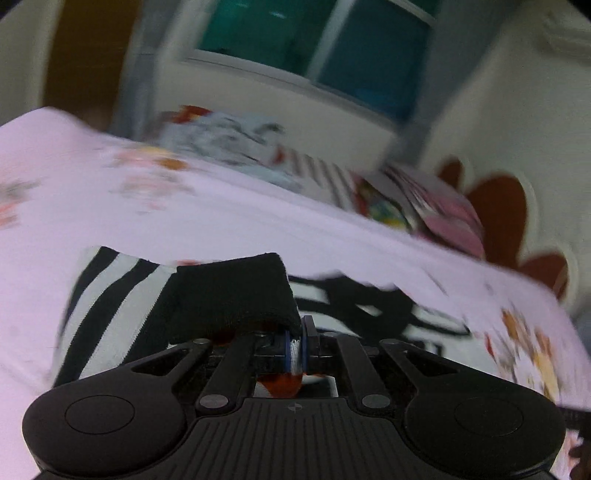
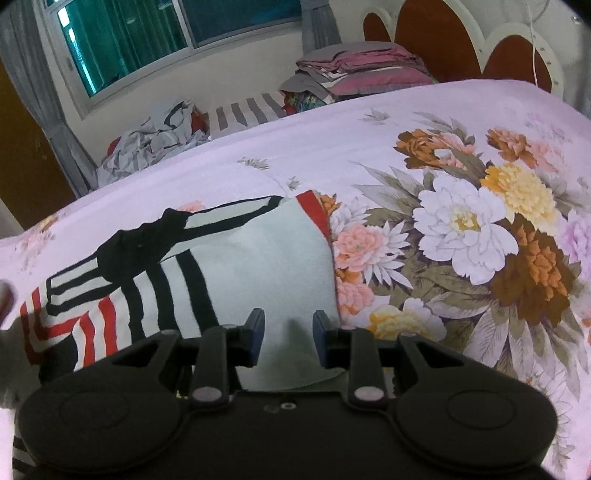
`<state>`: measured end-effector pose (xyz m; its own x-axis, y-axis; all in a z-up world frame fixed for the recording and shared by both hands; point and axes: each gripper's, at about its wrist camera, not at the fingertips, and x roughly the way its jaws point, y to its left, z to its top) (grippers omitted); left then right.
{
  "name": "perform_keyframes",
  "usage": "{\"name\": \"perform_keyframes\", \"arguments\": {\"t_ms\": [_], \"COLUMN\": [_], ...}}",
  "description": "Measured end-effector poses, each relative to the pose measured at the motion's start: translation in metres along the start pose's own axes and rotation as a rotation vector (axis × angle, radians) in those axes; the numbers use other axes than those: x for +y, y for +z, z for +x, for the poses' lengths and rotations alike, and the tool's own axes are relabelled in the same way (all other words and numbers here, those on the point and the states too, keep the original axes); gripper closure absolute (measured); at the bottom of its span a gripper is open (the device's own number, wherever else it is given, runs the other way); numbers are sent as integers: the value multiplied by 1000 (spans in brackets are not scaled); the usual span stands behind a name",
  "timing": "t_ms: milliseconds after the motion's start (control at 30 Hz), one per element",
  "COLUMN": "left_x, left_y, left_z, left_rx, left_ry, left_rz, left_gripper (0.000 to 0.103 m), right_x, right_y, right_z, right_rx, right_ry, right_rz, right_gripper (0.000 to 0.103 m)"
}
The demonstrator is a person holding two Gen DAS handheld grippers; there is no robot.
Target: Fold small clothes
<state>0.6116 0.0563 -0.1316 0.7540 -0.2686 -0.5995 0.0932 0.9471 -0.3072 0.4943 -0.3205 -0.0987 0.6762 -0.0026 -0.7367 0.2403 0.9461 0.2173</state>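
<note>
A small white garment with black and red stripes (image 2: 236, 266) lies on the pink floral bedsheet (image 2: 461, 229). In the left wrist view my left gripper (image 1: 295, 352) is shut on a white fold of this garment (image 1: 110, 295), and a black cuff (image 1: 236, 291) drapes over its left finger. In the right wrist view my right gripper (image 2: 288, 332) is open just above the garment's plain white part, holding nothing.
A heap of grey clothes (image 2: 155, 144) lies at the far side of the bed under the window. A stack of folded pink and grey bedding (image 2: 354, 70) sits by the red and white headboard (image 2: 436, 33). The left wrist view is motion-blurred.
</note>
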Motion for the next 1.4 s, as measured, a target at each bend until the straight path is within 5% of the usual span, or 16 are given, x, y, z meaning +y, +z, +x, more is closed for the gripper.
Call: {"name": "perform_keyframes", "arguments": {"t_ms": [200, 433, 467, 533, 567, 600, 700, 800, 833, 900, 1000, 1167, 1333, 1367, 1400], "left_x": [-99, -153, -159, -170, -174, -178, -185, -155, -139, -102, -40, 33, 52, 54, 55], "left_y": [-24, -59, -61, -66, -69, -71, -72, -64, -61, -56, -54, -54, -55, -56, -56], "left_z": [28, 48, 48, 49, 48, 44, 26, 5, -2, -22, -48, -57, -49, -47, -48], "left_rx": [110, 222, 222, 226, 236, 244, 192, 153, 136, 99, 49, 65, 91, 97, 98], "left_ry": [-35, -14, -9, -59, -103, -150, -176, -168, -152, -114, 14, 147, 143, 139, 143], "left_rz": [212, 346, 364, 409, 415, 420, 433, 341, 310, 246, 186, 101, 99, 101, 108], "left_gripper": [98, 98, 93, 58, 31, 18, 18, 18, 20, 38, 39, 54, 54, 54, 54], "right_x": [-22, -48, -51, -55, -56, -56, -50, -35, -27, -13, 9, 28, 44, 50, 54], "right_y": [2, 2, 2, 1, 1, 1, 3, 5, 6, 6, 3, 0, -4, -5, -6], "right_z": [-8, -16, -18, -21, -22, -22, -19, -17, -15, -12, -3, 31, 69, 69, 68], "right_rx": [-15, -8, -8, -11, -12, -13, -10, -13, -13, -11, -3, 46, 111, 101, 103], "right_ry": [30, 43, 48, 55, 59, 63, 75, 106, 127, 156, 208, 210, 198, 184, 183], "right_rz": [44, 91, 100, 105, 106, 108, 110, 88, 74, 53, 29, 12, -33, -63, -89], "right_gripper": [73, 69, 65, 60, 60, 60, 60, 60, 60, 60, 59, 59, 59, 64, 87]}}
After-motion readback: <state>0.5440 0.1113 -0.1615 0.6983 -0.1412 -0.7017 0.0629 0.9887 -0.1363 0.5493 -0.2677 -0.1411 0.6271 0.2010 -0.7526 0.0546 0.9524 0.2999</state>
